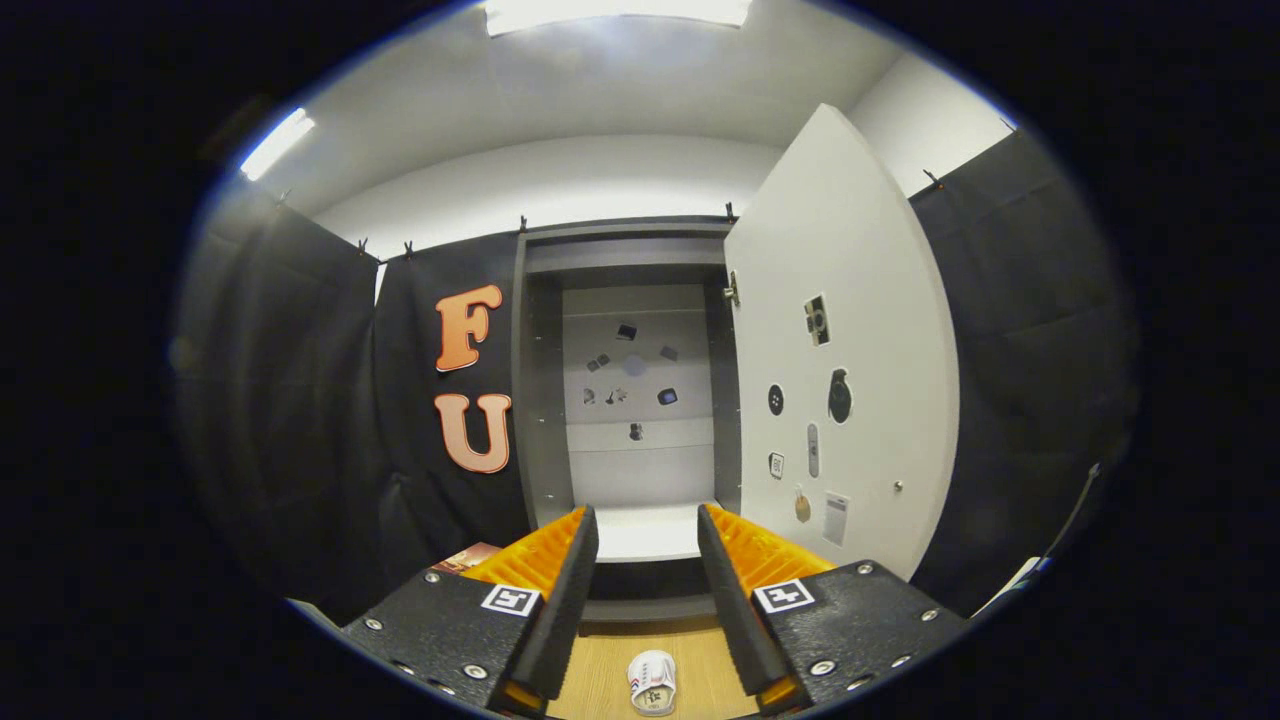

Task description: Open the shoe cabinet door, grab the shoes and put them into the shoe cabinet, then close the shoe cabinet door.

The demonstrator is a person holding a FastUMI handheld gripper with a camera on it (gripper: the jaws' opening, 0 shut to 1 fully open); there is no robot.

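My tongs point(647, 520) are released: the two fingers stand apart with nothing between them, and they point straight toward the shoe cabinet point(640, 400). The shoe point(652, 682) is not ahead of the tips but below and behind them, lying on the wooden floor point(600, 670) under the gap between the two fingers, close to me. It is a small white shoe with some dark and red marks. Its long axis seems to run about in line with the fingers, toward the cabinet, though I see only a part of it, so I am not fully sure which end is the toe. Beyond the fingers, the cabinet is already open. Its door point(850, 350) is swung out to the right and stands wide, with several small stickers on its face and a small knob point(898, 486) near the free edge. Inside I see pale shelves point(645, 530), and the lowest one lies just past the fingertips. I judge that the first step is done and the grasping step is next. For this I must tip the tongs down and bring them back toward the shoe, because it is lower than the tips and nearer to me than they reach now.
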